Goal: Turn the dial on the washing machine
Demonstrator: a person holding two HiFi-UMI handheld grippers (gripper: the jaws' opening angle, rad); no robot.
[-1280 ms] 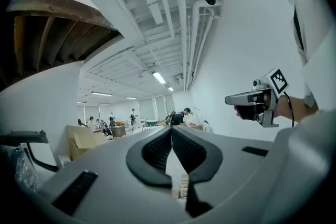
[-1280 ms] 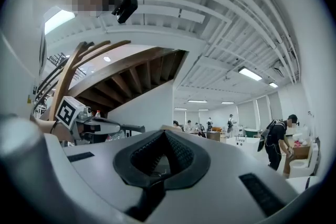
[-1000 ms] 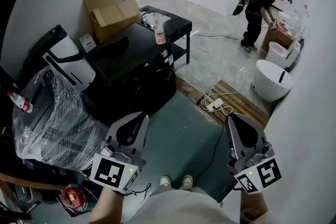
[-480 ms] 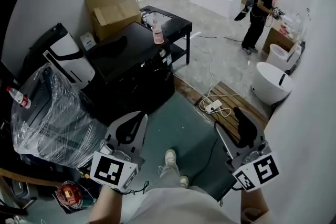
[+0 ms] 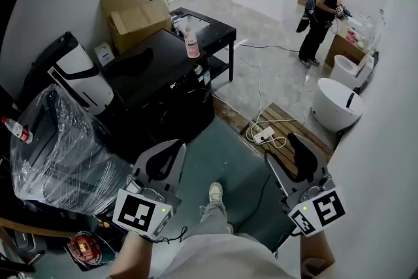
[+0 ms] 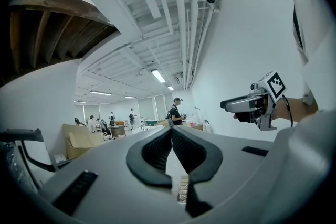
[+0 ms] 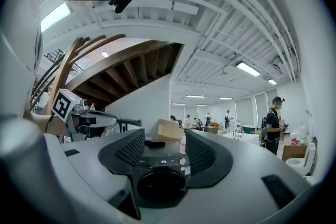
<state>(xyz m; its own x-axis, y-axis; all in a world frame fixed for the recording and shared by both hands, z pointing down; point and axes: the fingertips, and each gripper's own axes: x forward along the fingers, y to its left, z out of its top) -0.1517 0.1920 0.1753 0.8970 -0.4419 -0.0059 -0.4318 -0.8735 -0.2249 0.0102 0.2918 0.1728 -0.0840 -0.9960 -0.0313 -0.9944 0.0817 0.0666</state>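
The black washing machine (image 5: 153, 72) stands ahead and to the left on the floor, a pink bottle (image 5: 191, 46) on its top. In the right gripper view its round door (image 7: 161, 186) and control panel with a small pale dial (image 7: 182, 161) show between the jaws, still some way off. My right gripper (image 5: 287, 152) (image 7: 164, 136) is open and empty. My left gripper (image 5: 173, 147) (image 6: 171, 131) is shut with nothing in it, its tips touching. Both are held low in front of the person, apart from the machine.
A plastic-wrapped appliance (image 5: 62, 147) sits at the left. Behind the washer are a cardboard box (image 5: 134, 13) and a black table (image 5: 212, 26). A power strip with cables (image 5: 264, 135) lies on wooden boards at the right. A white tub (image 5: 336, 101) and a standing person (image 5: 320, 10) are farther off.
The right gripper's jaws have gone from shut to open. The person has stepped forward, one foot now ahead. The distant person has straightened up.
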